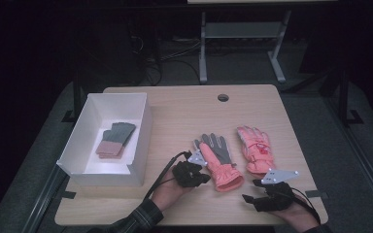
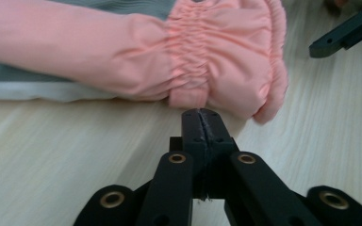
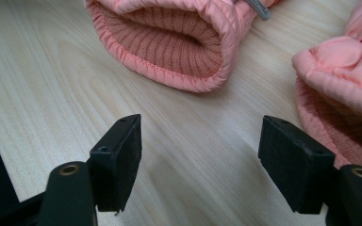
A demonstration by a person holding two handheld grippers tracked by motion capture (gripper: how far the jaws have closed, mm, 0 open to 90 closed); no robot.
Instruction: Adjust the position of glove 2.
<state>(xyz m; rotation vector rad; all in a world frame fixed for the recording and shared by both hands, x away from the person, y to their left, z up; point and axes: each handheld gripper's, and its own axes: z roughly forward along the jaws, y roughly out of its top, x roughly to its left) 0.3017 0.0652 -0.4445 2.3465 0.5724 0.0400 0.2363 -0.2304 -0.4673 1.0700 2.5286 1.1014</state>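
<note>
Jaws beside glove (image 1: 219, 160), fingers pointing away

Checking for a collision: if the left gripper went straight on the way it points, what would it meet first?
Probably the cuff of the nearer pink glove; the shut left gripper points right at it.

place: lab or test room | signs: lone wooden worktop (image 1: 184, 121), loose cables (image 1: 165, 56) on carpet, metal stand (image 1: 243, 34), dark surroundings
</note>
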